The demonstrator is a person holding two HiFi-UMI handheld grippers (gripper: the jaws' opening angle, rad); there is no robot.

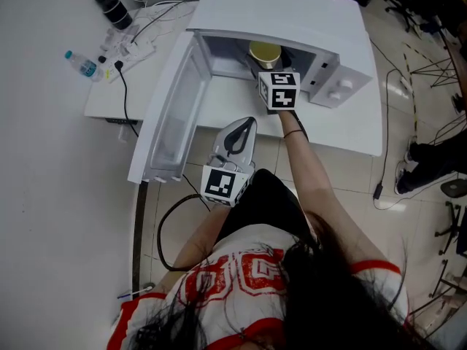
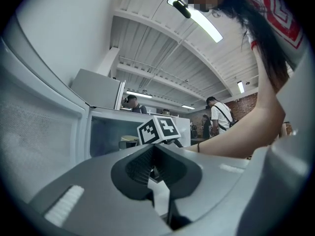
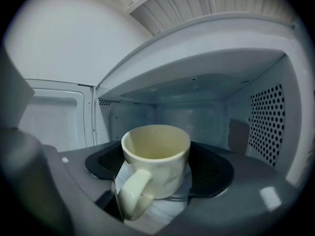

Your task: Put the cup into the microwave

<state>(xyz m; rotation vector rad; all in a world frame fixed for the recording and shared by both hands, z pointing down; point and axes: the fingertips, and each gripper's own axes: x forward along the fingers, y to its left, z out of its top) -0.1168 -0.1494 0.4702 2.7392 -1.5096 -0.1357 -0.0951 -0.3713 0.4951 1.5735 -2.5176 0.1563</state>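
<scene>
Clamping the upright cup [image 3: 156,156], the right gripper [image 1: 271,75] held it inside the microwave [image 1: 292,13] mouth, while the left gripper [image 1: 237,133] hung shut and empty, nearer the person.

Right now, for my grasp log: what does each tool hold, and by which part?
The right tool holds the cup by its body, not its handle; the left tool holds nothing.

My head view looks steeply down from above onto the open microwave [image 1: 292,20]. My right gripper view sits at the cavity mouth facing its back wall, the cup [image 3: 156,154] very near the lens. My left gripper view, farther back and tilted upward, shares that cavity and the right marker cube [image 2: 158,130] with the head view.
</scene>
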